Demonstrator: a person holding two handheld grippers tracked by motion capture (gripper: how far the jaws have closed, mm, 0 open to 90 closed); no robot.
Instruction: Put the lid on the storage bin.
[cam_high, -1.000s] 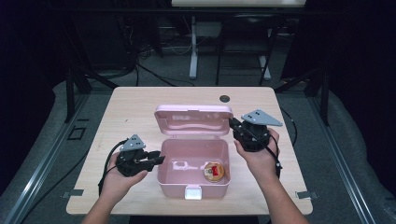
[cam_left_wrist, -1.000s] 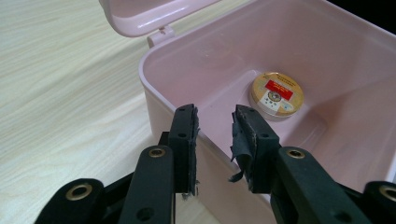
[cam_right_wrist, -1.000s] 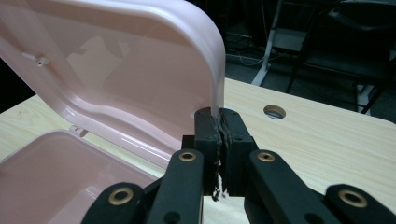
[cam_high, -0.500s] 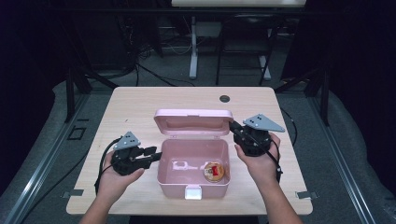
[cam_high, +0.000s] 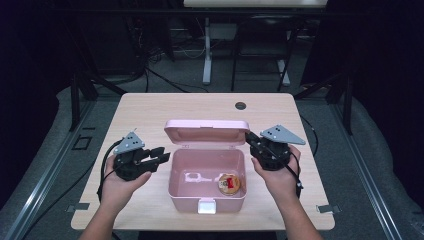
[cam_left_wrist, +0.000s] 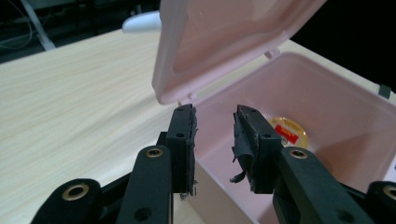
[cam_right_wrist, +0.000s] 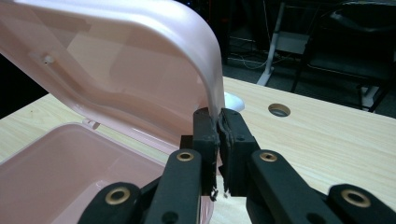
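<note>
- My left hand (cam_high: 117, 185) comes in from the near edge of the tabletop (cam_high: 150, 112), forearm angled inward, and holds the left tool (cam_high: 161, 155) level, pointing right at the pink box (cam_high: 206, 197).
- Left tool: jaws apart, nothing between them. In the left gripper view (cam_left_wrist: 214, 135) the tips sit just at the box's left wall, near the rear corner under the lid's lower edge. I can't tell whether they touch the wall.
- My right hand (cam_high: 277, 175) comes in from the near edge on the box's other side, wrist bent so the right tool (cam_high: 248, 136) points left and back toward the lid (cam_high: 207, 131).
- Right tool: jaws together, clamped on the lid's right edge; the right gripper view (cam_right_wrist: 218, 128) shows the thin pink rim pinched between the pads.
- Lid stands open, tilted up from the hinge at the box's far side.
- The box sits at the middle of the tabletop toward the near edge, white latch (cam_high: 207, 206) facing me.
- Inside, on the box floor: a round yellow item with a red label (cam_high: 230, 183) toward the right, and a small white piece (cam_high: 194, 177) left of it.
- Cable hole (cam_high: 240, 105) near the far edge, well apart from the box.
</note>
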